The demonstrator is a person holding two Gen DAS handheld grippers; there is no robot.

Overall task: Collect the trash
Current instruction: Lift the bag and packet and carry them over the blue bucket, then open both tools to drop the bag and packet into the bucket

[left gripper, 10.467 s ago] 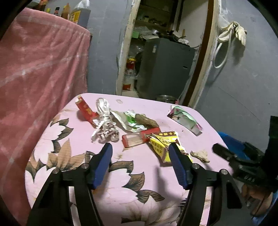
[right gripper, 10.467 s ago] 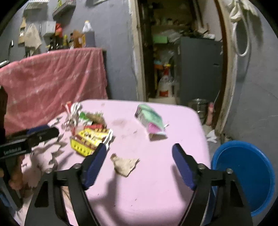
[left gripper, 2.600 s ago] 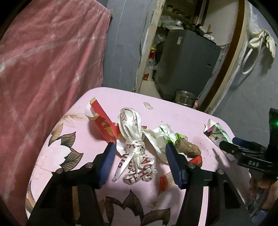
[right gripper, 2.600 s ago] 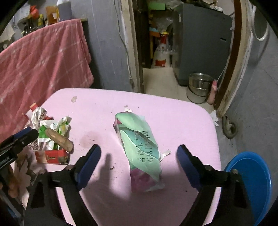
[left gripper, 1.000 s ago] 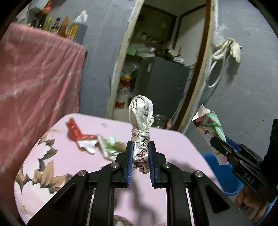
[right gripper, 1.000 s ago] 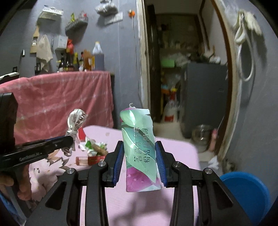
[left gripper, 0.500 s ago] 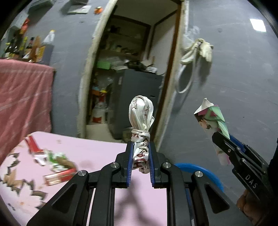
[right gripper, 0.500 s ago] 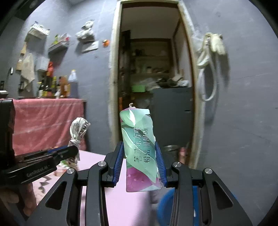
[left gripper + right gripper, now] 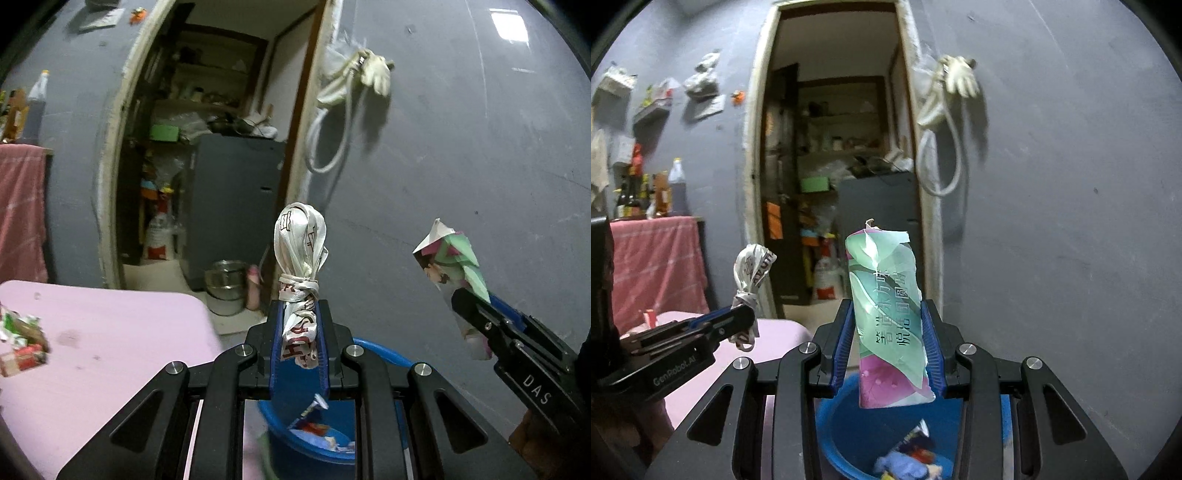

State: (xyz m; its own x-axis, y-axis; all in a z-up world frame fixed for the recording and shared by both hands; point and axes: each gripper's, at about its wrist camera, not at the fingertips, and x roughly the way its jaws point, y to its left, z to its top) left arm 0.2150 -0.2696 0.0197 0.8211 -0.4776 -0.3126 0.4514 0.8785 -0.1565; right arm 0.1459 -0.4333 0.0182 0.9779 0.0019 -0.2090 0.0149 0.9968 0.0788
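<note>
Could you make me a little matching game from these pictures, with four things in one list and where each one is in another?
Things:
1. knotted white bag
2. green packet
3. blue basin
4. white glove

Places:
A. hanging on the grey wall by the doorway
B. clamped in the right gripper
C. on the floor, with scraps inside
D. clamped in the left gripper

Pairs: 1-D, 2-B, 3-C, 4-A

a white knotted plastic bag (image 9: 300,254) with red and black lettering stands upright, pinched at its lower half. a green and pink printed wrapper (image 9: 891,325) stands upright, torn at the top. below both, a blue basin (image 9: 849,428) holds scraps of litter.
</note>
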